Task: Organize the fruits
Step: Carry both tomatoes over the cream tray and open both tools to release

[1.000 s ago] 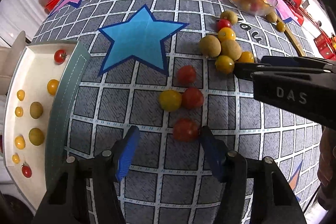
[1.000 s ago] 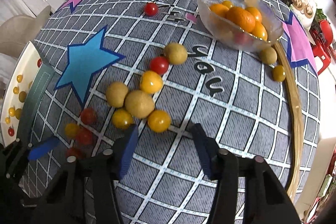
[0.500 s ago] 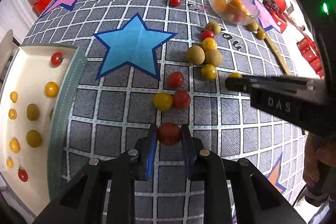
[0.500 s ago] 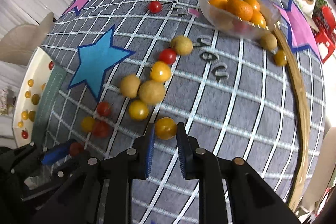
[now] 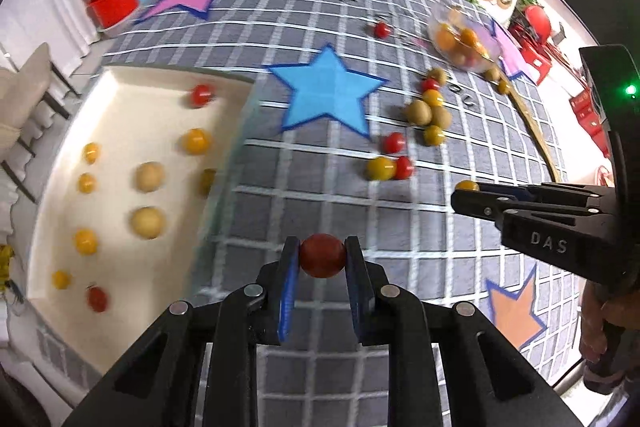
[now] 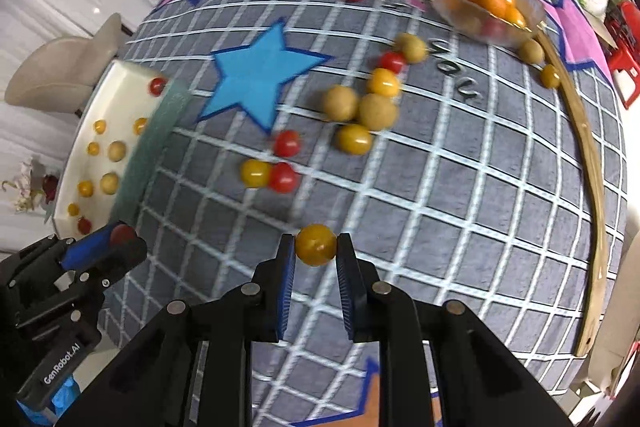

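Left gripper (image 5: 322, 255) pinches a red cherry tomato (image 5: 322, 255) between nearly closed blue pads, held above the checked tablecloth (image 5: 400, 227) beside the white tray (image 5: 120, 95). Right gripper (image 6: 316, 245) likewise clamps a yellow cherry tomato (image 6: 316, 245). Risk: either round, smooth fruit, gripped only at the pad tips, may slip out and roll, or burst under excess squeeze.

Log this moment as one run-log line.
left gripper: shut on red tomato | right gripper: shut on yellow tomato | both lifted off tablecloth | tray: partly filled | loose fruit remains
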Motion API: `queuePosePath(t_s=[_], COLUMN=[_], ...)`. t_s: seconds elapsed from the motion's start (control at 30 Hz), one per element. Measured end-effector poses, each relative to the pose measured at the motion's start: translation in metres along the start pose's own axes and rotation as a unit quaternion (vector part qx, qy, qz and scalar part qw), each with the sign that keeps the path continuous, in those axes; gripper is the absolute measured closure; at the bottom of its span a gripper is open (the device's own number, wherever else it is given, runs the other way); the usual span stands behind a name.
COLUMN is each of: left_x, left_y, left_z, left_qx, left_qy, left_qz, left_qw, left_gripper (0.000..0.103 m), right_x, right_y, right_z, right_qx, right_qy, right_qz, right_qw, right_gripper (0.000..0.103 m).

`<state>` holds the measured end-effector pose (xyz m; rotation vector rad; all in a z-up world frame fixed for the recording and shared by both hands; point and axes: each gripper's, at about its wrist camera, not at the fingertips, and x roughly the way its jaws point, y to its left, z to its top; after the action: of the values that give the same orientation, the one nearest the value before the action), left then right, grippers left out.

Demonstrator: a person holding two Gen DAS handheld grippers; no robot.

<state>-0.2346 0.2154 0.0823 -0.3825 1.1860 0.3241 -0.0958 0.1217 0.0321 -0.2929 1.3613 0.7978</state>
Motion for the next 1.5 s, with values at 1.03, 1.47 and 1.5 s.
queuePosePath(t_s=[1.03, 1.47, 1.5], left_x=[0.024, 0.035, 0.035], left_y=[0.229, 0.226, 0.226], left_z=[0.008, 0.011, 0.012], left_qx=[-0.114, -0.096, -0.096], left_qy=[0.003, 0.014, 0.016], left_qz=[0.109, 0.116, 0.118], left_qw=[0.9874, 0.9885, 0.9883], left_gripper=[0.079, 0.079, 0.078], right_x=[0.076, 0.104, 0.104], right_y=[0.217, 0.227, 0.227], right_z=[0.095, 0.099, 0.099], right_qx=[-0.113, -0.125, -0.124], right_qy=[0.016, 0.036, 0.039], right_qz=[0.027, 0.006, 0.009], right_qw=[0.993, 0.991, 0.991], right_gripper=[0.081, 0.079, 0.079])
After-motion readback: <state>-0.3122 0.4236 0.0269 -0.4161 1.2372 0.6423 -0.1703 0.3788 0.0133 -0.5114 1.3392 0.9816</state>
